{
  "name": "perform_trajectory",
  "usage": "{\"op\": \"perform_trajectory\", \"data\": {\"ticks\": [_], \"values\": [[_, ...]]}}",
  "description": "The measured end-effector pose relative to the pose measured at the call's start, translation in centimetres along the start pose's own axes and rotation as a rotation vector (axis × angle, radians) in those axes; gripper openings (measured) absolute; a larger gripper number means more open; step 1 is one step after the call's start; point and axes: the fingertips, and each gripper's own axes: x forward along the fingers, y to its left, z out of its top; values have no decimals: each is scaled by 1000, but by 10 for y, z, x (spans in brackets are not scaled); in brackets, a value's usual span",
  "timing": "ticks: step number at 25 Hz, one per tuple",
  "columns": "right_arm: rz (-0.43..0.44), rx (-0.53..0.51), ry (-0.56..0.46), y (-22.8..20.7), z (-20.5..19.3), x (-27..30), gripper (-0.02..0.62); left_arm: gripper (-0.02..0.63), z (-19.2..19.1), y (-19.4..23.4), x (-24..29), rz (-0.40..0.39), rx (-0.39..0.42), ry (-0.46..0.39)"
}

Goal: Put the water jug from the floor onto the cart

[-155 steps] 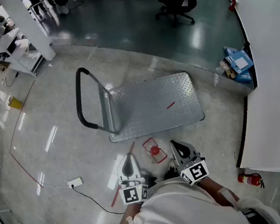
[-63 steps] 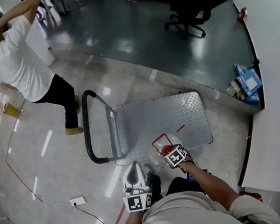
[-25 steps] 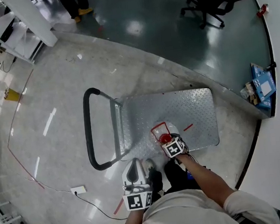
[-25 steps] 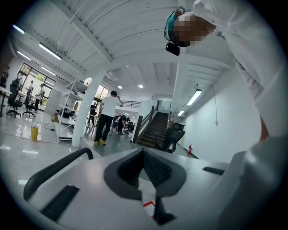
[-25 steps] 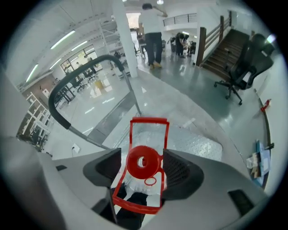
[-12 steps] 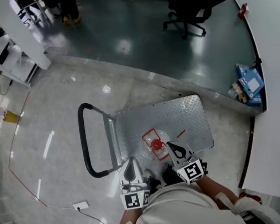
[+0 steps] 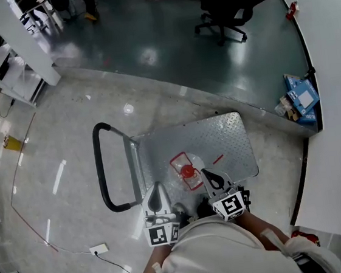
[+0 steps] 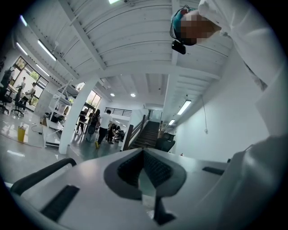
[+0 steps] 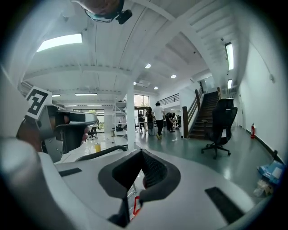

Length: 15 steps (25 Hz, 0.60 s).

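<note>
The left gripper's [image 8: 144, 152] fingers are pressed together at the tips with nothing between them. The right gripper [image 9: 141, 152] is closed and empty too. Through the gap behind its tips a bit of red frame shows below. In the head view both grippers are held level in front of the person's white shirt [image 7: 221, 255], side by side and apart, pointing over the cart [image 7: 219, 136].

The jug [image 7: 185, 171] stands upright on the cart's deck, close to the near long edge and about midway along it. It has a clear body, a red cap and a red carrying frame. The right gripper's tip is just beside it on the right, not touching it. The left gripper hangs over the near edge, further toward the handle [image 7: 98, 171]. That handle is a black loop rising at the cart's left end. A short red mark [image 7: 217, 158] lies on the deck right of the jug. The person's dark shoes [image 7: 185, 212] stand on the floor against the near edge, between the two grippers.

A power strip [image 7: 98, 250] and its cable lie on the pale floor to the near left. Beyond the cart's far edge the floor turns dark and glossy, with an office chair [image 7: 220, 8] on it. Blue boxes [image 7: 299, 95] sit past the far right corner, against a white counter [image 7: 336, 114] that curves down the right side. White shelves [image 7: 10, 68] stand at the far left. In the right gripper view, people [image 9: 157, 117] stand far off by a staircase [image 9: 204, 112].
</note>
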Motion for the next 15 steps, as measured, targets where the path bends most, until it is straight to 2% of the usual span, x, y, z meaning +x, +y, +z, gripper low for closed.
{"op": "perform_trajectory", "data": {"ticks": [8,15], "values": [[27,-19,-18,8,4,1,11,3,-11,-3,-6,-8,5,37],[43,-24,-19,12,11,1,12,3,-9,-7,-6,-17,8,35]]}}
